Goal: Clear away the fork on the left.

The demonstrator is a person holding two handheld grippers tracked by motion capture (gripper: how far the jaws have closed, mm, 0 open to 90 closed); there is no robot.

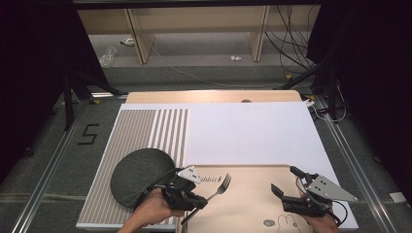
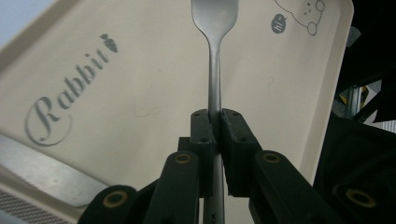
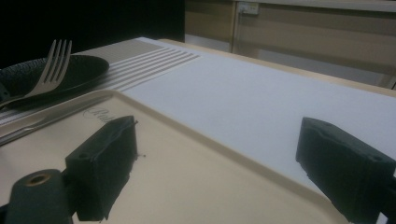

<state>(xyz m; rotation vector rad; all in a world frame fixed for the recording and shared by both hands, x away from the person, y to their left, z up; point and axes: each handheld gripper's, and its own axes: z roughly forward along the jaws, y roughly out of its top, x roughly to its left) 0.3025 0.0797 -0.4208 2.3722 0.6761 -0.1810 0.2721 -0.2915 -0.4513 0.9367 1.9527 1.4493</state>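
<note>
One silver metal fork (image 2: 214, 56), clamped by its handle in the left gripper (image 1: 200, 200), tines raised over one beige plastic tray (image 1: 252, 204). Tray print reads "Rabbit" with a small carrot, plus a rabbit drawing and a "hi" bubble. One dark grey round plate (image 1: 138, 174) sits left of the tray on one grey-and-white striped placemat (image 1: 141, 131). One white sheet (image 1: 252, 133) covers the desk (image 1: 214, 96). Right gripper (image 1: 285, 179) over the tray's right side, jaws spread, holding nothing. A "5" is marked on the floor (image 1: 87, 134)
</note>
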